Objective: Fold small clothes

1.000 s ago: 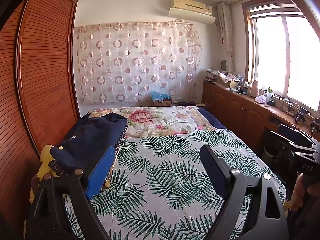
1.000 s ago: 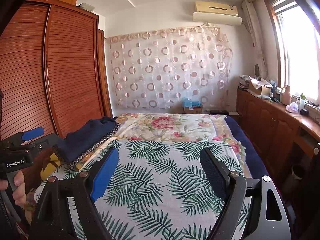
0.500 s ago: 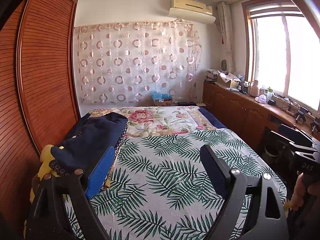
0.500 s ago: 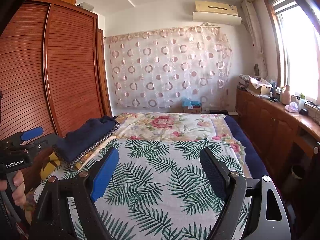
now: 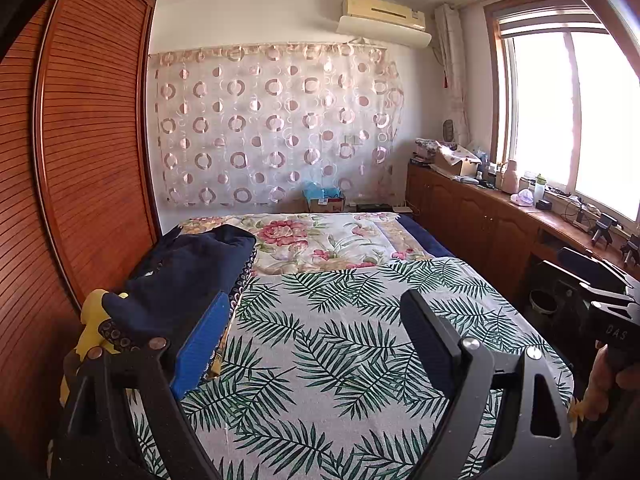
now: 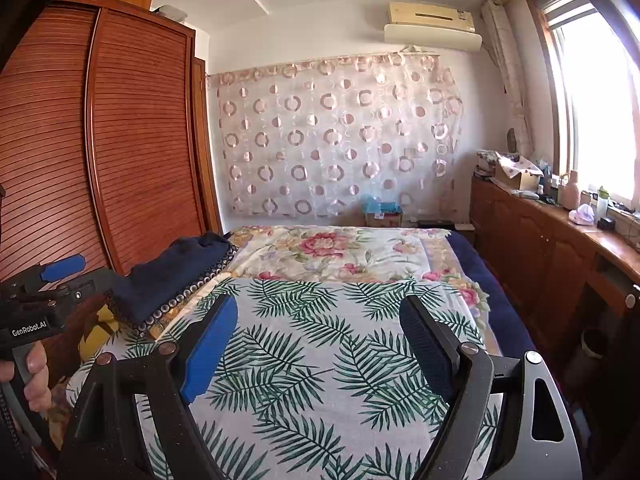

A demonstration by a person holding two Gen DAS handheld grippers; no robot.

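Note:
A pile of clothes lies on the bed's left edge: a dark navy garment on top, a yellow piece under it. The pile also shows in the right wrist view. My left gripper is open and empty, held above the palm-leaf sheet, just right of the pile. My right gripper is open and empty above the same sheet. The left gripper shows at the left edge of the right wrist view. The right gripper's body shows at the right edge of the left wrist view.
A wooden slatted wardrobe stands close along the bed's left side. A floral quilt covers the far half of the bed. A wooden cabinet with clutter runs under the window on the right. A curtain hangs at the back.

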